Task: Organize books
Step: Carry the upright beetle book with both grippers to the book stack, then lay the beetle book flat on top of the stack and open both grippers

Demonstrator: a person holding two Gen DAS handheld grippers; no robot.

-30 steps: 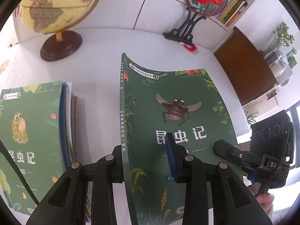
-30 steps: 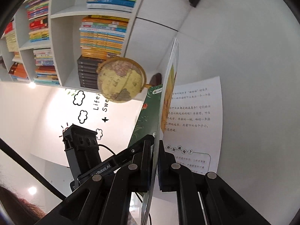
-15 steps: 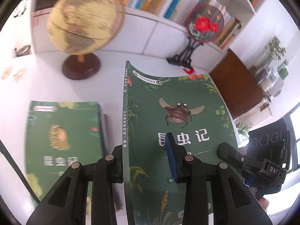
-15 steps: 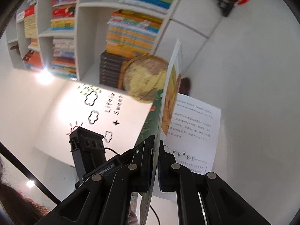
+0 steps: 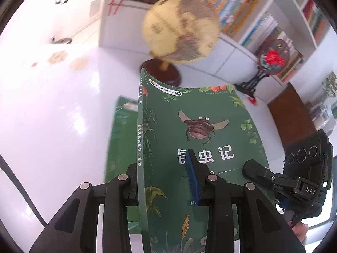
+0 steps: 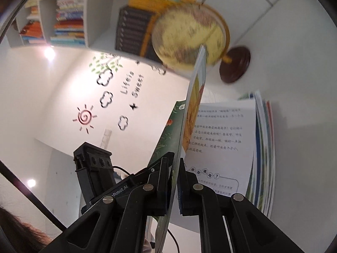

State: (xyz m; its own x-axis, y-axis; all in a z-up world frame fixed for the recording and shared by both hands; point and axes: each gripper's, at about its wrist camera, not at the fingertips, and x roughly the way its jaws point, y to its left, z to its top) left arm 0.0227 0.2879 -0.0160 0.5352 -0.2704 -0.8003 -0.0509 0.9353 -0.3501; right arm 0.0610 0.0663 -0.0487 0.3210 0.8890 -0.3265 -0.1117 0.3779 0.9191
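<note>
The thin, floppy green paperback [image 5: 202, 139], carried in front of the globe [image 5: 181, 29], sags easily, so the left hand-held gripper [image 5: 166, 181] clamps its spine edge while the right hand-held gripper [image 6: 173, 181] pinches its pages nearly shut.

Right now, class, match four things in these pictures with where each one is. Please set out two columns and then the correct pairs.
Column one:
1. green book
2. globe
3. red flower fan
4. stack of books

Column two:
A. on a black stand by the shelves
B. lying on the white table
C. on a round dark wooden base
D. gripped by both the left hand-held gripper and the right hand-held gripper

Pairs: 1-D, 2-C, 3-A, 4-B
</note>
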